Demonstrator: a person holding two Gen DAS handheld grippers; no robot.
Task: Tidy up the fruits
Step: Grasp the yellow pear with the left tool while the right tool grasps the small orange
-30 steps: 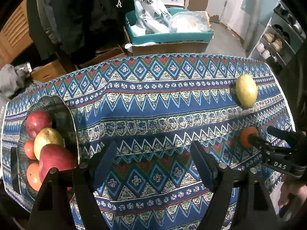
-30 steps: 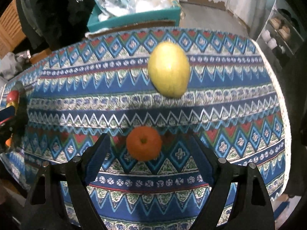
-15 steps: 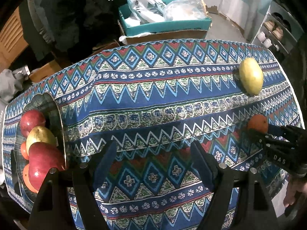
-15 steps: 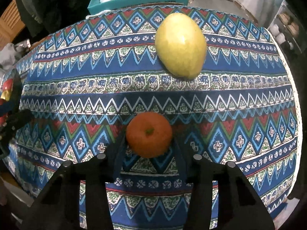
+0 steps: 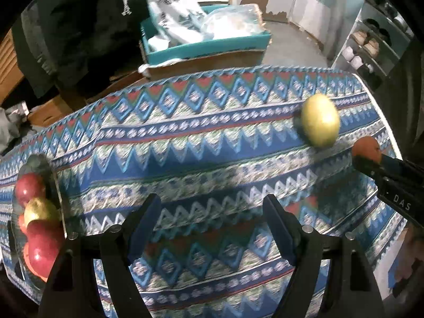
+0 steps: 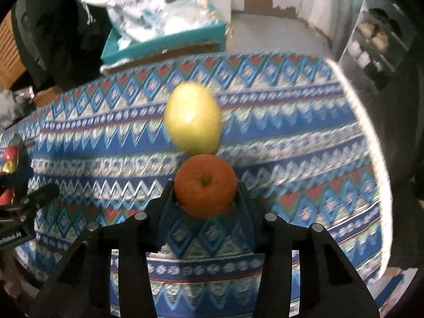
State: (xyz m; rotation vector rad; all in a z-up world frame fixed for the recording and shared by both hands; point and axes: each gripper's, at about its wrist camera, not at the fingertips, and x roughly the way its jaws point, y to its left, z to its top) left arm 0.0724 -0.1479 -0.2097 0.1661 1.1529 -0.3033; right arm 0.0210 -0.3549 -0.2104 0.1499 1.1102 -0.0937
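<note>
My right gripper [image 6: 206, 193] is shut on an orange [image 6: 205, 185] and holds it above the patterned cloth; the orange [image 5: 366, 149] also shows at the right in the left wrist view. A yellow-green mango [image 6: 193, 122] lies on the cloth just beyond it, also in the left wrist view [image 5: 320, 120]. My left gripper [image 5: 212, 228] is open and empty over the cloth's near middle. A glass bowl [image 5: 57, 185] at the far left holds red apples [image 5: 43, 243], a yellow fruit [image 5: 39, 209] and oranges.
The table with the patterned cloth [image 5: 198, 143] ends at the right edge [image 6: 371, 137]. Behind it stand a teal box with plastic bags [image 5: 204, 39] and dark clothing. A shoe rack [image 5: 371, 45] is at the far right.
My right gripper closed on the orange and lifted it off the cloth. My left gripper stayed open and shifted right and back from the bowl.
</note>
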